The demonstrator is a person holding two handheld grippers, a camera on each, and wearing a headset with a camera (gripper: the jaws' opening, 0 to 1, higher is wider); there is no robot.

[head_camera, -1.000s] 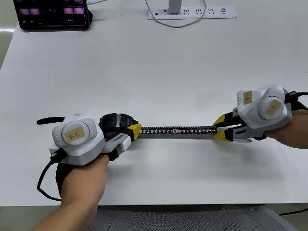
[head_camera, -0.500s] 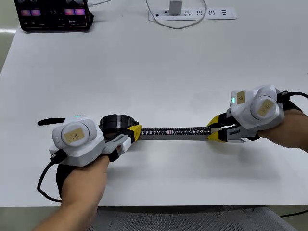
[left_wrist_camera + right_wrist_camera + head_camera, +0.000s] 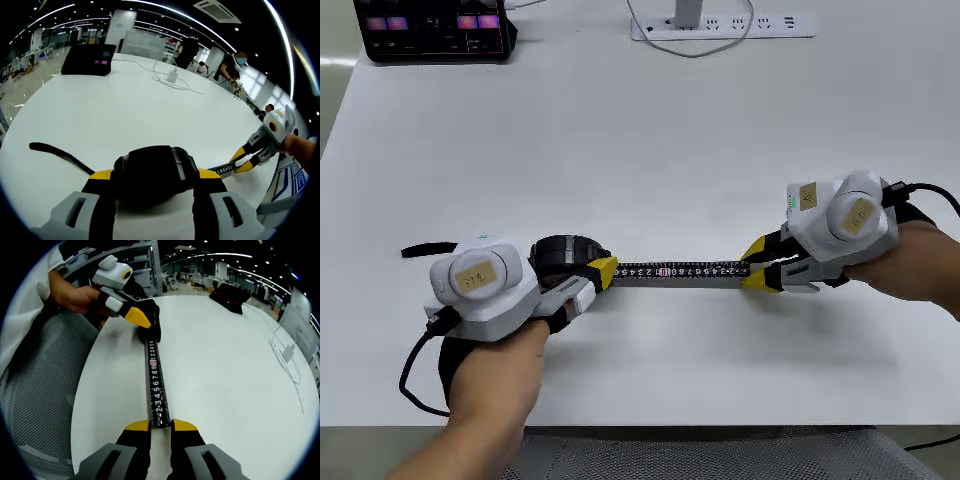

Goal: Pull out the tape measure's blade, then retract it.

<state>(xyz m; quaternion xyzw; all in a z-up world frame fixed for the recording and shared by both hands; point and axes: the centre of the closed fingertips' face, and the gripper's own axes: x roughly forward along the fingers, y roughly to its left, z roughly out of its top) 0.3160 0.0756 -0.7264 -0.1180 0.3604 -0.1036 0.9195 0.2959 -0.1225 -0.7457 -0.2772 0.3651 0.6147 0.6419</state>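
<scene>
The black tape measure case (image 3: 560, 256) rests on the white table (image 3: 650, 150), and my left gripper (image 3: 586, 272) is shut on it. In the left gripper view the case (image 3: 152, 170) sits clamped between the yellow-tipped jaws of my left gripper (image 3: 155, 176). The blade (image 3: 680, 271) runs right from the case, its numbers facing up. My right gripper (image 3: 752, 268) is shut on the blade's end. In the right gripper view the blade (image 3: 156, 385) leads from my right gripper (image 3: 160, 426) up to the case (image 3: 152, 322). A black wrist strap (image 3: 428, 249) lies left of the case.
A black device with a lit screen (image 3: 432, 26) stands at the table's far left. A white power strip (image 3: 725, 26) with a cable lies at the far middle. The table's front edge (image 3: 720, 420) is near, with a mesh chair (image 3: 45, 390) below it.
My right gripper has moved left toward the case with the blade's end in it, so less blade shows. The left gripper and case have stayed put.
</scene>
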